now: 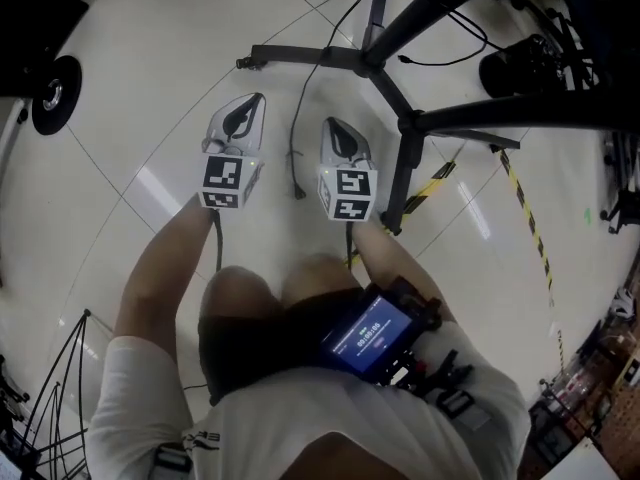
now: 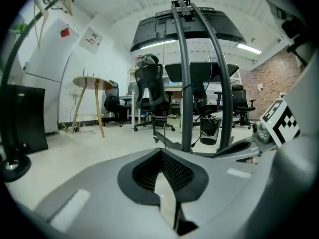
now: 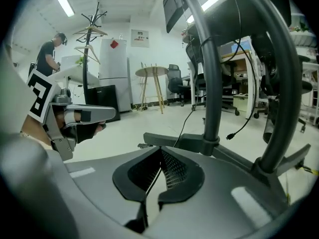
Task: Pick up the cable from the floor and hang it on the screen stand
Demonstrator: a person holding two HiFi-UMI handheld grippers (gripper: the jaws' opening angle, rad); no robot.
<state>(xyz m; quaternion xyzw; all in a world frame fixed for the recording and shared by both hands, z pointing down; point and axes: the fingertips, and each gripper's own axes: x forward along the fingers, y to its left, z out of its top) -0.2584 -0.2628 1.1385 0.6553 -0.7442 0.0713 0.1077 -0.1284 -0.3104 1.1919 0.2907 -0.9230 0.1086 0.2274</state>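
The left hand-held gripper [image 1: 256, 101] is a smooth grey plastic shell with a black ribbed lining round its jaws, which are pressed together on nothing. A white marker cube [image 1: 223, 181] with black squares sits on its back end. Just to its right, on the glossy pale tiled floor [image 1: 140, 78], lies the cable [image 1: 293, 148]. It is thin, black and limp, and its plug end (a small dark stub) lies down by the cube. It runs between the two tools and touches neither. The right hand-held gripper [image 1: 334, 124], with the same grey shell, also has its jaws closed and empty. Beyond it and to its right stands the screen stand [image 1: 385, 76], matte black metal with flat splayed legs and round uprights.
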